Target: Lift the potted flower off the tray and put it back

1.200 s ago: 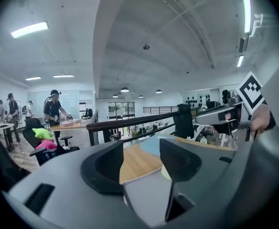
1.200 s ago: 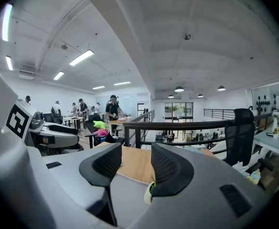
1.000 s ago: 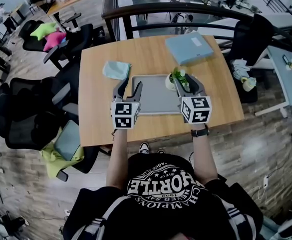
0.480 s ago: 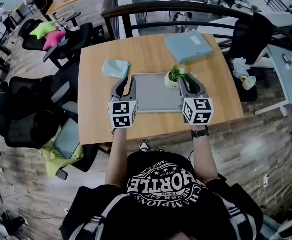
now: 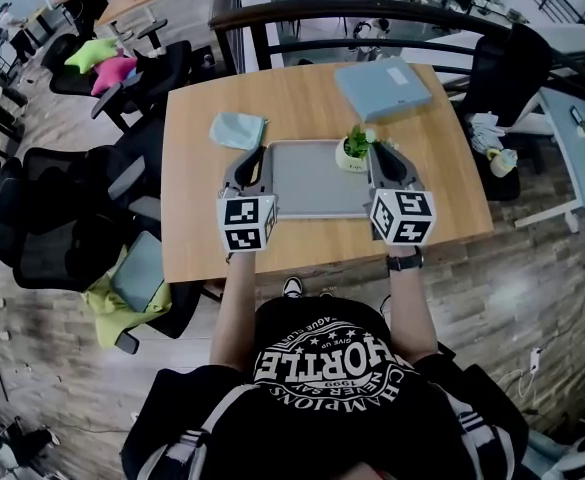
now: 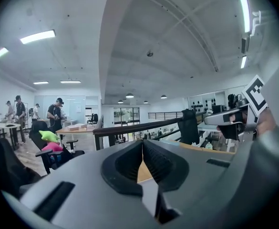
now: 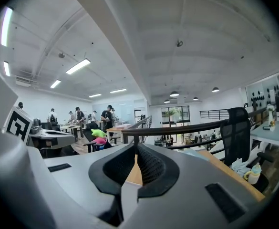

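The potted flower (image 5: 355, 150), a small white pot with green leaves, stands in the far right corner of the grey tray (image 5: 312, 180) on the wooden table (image 5: 197, 228). My left gripper (image 5: 244, 160) hovers over the tray's left edge, jaws shut with nothing seen between them (image 6: 141, 149). My right gripper (image 5: 385, 156) is over the tray's right edge, just right of the flower, also shut and empty (image 7: 135, 152). Both gripper views look level over the table and show neither flower nor tray.
A light blue cloth (image 5: 237, 129) lies beyond the tray's left corner. A flat blue-grey box (image 5: 382, 88) sits at the table's far right. A dark railing (image 5: 372, 16) runs behind the table. Black office chairs (image 5: 72, 218) crowd its left side.
Both grippers' jaws went from open to shut. The right gripper's fingers, which stood by the flower, have come together to its right. The hands stayed almost in place.
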`<state>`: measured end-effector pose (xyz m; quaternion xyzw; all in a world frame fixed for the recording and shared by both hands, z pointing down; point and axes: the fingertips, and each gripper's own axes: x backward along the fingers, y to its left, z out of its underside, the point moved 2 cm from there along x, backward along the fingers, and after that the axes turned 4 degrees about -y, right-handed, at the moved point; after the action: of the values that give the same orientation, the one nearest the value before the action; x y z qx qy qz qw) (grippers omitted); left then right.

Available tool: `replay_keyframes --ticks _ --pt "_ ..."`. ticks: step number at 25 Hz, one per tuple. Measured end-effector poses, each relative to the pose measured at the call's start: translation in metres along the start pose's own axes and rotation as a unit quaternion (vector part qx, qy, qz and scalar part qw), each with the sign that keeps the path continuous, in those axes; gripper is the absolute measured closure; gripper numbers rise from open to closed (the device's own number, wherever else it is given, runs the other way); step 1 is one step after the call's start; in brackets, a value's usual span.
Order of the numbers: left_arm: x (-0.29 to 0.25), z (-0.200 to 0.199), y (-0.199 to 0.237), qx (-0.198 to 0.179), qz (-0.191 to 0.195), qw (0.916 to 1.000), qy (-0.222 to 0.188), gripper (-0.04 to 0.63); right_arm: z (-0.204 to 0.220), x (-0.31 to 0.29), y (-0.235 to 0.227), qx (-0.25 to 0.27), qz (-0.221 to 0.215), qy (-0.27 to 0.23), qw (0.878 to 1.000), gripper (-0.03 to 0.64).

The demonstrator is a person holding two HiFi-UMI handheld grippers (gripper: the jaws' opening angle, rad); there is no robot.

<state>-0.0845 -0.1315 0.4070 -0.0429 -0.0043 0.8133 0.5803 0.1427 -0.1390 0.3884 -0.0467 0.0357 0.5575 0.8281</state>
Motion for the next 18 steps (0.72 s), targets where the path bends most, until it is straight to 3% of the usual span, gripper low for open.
replay_keyframes --ticks 8,18 --pt "0.007 -0.013 0.007 -0.005 -0.018 0.9996 -0.02 0.577 -0.006 0.005 0.0 -0.008 0.002 -0.014 1.0 0.6" --pt "0.011 -0.01 0.002 -0.003 -0.005 0.9998 -0.018 0.577 -0.005 0.011 -0.006 -0.013 0.012 -0.017 1.0 0.599"
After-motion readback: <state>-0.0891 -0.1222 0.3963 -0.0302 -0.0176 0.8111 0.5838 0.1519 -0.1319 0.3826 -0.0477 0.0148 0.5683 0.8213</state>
